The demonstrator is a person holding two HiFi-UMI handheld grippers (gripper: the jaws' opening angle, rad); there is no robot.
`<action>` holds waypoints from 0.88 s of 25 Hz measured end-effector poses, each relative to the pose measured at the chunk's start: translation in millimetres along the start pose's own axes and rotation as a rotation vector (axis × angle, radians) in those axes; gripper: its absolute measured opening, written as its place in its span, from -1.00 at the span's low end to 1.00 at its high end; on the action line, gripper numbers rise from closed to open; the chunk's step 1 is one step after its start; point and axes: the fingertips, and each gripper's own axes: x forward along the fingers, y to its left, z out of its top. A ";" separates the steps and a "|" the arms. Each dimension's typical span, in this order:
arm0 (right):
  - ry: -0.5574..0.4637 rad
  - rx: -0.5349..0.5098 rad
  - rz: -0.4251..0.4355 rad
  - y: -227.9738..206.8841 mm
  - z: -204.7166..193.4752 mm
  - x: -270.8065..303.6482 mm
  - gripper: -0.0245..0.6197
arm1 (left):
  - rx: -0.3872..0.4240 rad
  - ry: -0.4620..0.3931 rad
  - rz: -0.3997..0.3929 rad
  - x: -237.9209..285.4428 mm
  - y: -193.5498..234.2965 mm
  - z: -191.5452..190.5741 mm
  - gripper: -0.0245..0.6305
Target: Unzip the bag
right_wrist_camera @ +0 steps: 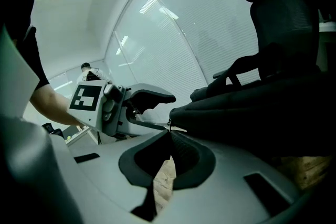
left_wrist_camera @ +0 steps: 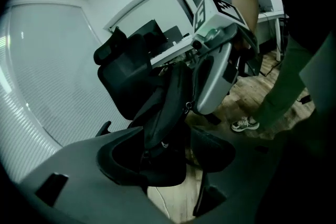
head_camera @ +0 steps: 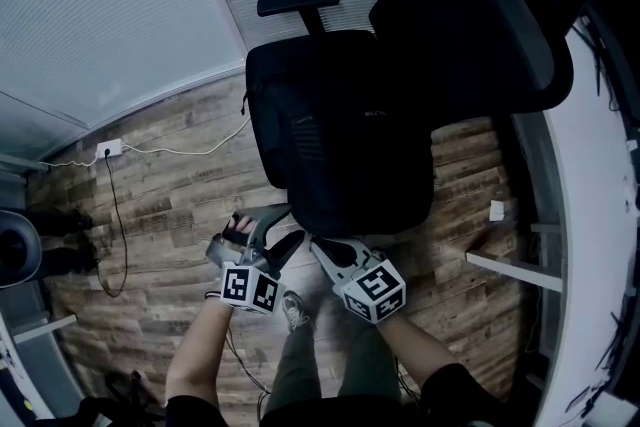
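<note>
Bag (head_camera: 340,135), black, rests on an office chair (head_camera: 297,2) in the head view, with the left gripper (head_camera: 265,227) and the right gripper (head_camera: 318,247) both at its near edge, above a wooden floor (head_camera: 170,185). In the left gripper view that gripper's jaws stand wide apart, a dark fold of the bag hanging between them unclamped. In the right gripper view the jaws are pressed together on a small zipper pull (right_wrist_camera: 169,124) at the bag's edge.
</note>
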 end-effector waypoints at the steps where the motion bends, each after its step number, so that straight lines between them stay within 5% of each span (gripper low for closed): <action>1: 0.008 -0.002 0.001 -0.3 -0.1 -0.7 -0.78 | 0.030 0.001 -0.013 4.0 -1.1 0.9 -0.10; 5: 0.040 -0.006 -0.004 -0.6 0.1 -5.3 -0.78 | 0.121 0.003 -0.036 14.0 -2.5 8.7 -0.13; 9: 0.069 -0.008 -0.008 -3.0 1.7 -10.4 -0.78 | 0.202 0.018 -0.044 19.6 -5.1 12.7 -0.43; 22: 0.120 -0.043 -0.019 -15.0 6.9 -44.8 -0.78 | 0.175 0.066 -0.030 21.2 -1.3 13.6 -0.61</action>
